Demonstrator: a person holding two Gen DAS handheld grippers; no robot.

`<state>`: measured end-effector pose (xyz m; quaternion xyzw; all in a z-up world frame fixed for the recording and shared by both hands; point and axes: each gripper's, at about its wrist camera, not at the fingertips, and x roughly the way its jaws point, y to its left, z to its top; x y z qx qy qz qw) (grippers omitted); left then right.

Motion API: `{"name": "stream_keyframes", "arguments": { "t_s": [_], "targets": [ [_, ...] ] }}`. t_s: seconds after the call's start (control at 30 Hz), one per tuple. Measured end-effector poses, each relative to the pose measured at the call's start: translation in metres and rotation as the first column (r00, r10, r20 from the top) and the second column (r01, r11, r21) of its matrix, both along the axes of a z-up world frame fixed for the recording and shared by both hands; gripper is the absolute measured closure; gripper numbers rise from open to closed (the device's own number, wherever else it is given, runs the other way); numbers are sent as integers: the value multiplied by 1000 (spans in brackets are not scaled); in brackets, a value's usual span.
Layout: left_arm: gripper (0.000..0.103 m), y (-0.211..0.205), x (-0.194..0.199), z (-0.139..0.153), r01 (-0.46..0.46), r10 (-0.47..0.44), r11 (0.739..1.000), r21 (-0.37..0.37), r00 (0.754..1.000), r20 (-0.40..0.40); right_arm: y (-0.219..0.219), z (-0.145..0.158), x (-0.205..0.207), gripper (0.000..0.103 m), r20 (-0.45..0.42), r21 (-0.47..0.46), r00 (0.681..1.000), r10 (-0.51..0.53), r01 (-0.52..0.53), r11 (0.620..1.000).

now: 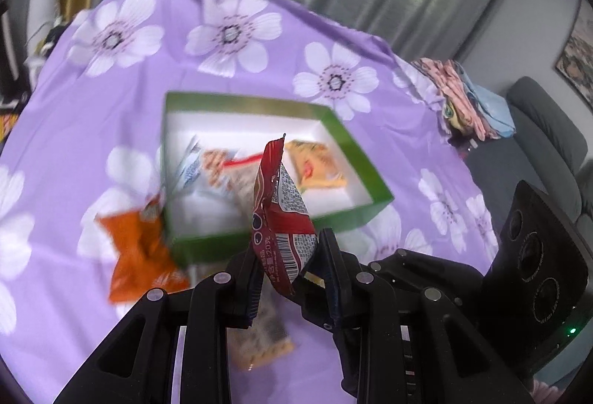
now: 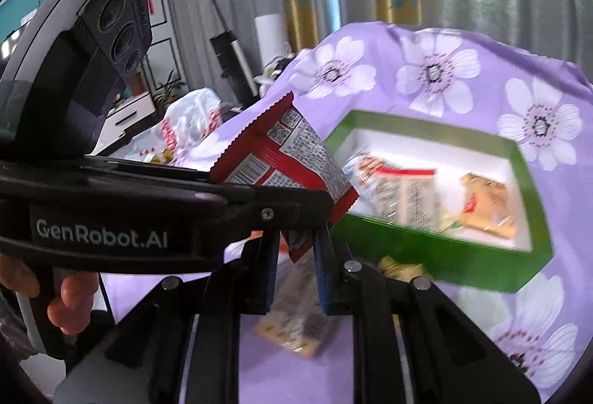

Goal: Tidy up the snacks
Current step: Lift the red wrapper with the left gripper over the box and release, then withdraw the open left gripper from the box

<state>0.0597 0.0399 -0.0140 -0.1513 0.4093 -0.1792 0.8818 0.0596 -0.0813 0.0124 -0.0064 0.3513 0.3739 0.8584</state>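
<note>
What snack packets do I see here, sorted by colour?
Red packet, held: 1
Orange packet: 1
Yellow packet: 1
White packet with red stripe: 1
Blue-white packet: 1
Beige cracker packet: 1
Total: 6 clearly visible

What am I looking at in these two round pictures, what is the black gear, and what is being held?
There is no robot: a person holds a two-finger tool in each hand, and each tool carries a fisheye camera looking out along its fingers. In the left tool's picture, the left gripper is shut on a dark red snack packet. The right tool's picture shows the right gripper, open, with the left tool crossing in front with the packet. Ahead, on a purple flowered cloth, sits a green box with a few snack packets inside. An orange packet and a pale packet lie outside it on the cloth.
</note>
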Motion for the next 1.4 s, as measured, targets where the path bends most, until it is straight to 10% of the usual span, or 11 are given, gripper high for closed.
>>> {"name": "stream_keyframes", "arguments": {
  "t_s": [0.63,0.77,1.4],
  "targets": [
    [66,-21,99,-32,-11,10,1000,-6,992,-124,-23,-30,92,76,-85,-58,989,-121,116,991],
    [26,-6,94,-35,-64,68,997,36,988,-137,-32,-36,90,63,-110,-58,981,-159,153,987],
    [20,35,1,-17,-168,191,967,192,976,-107,-86,-8,22,42,-113,-22,966,-233,232,973]
  ]
}}
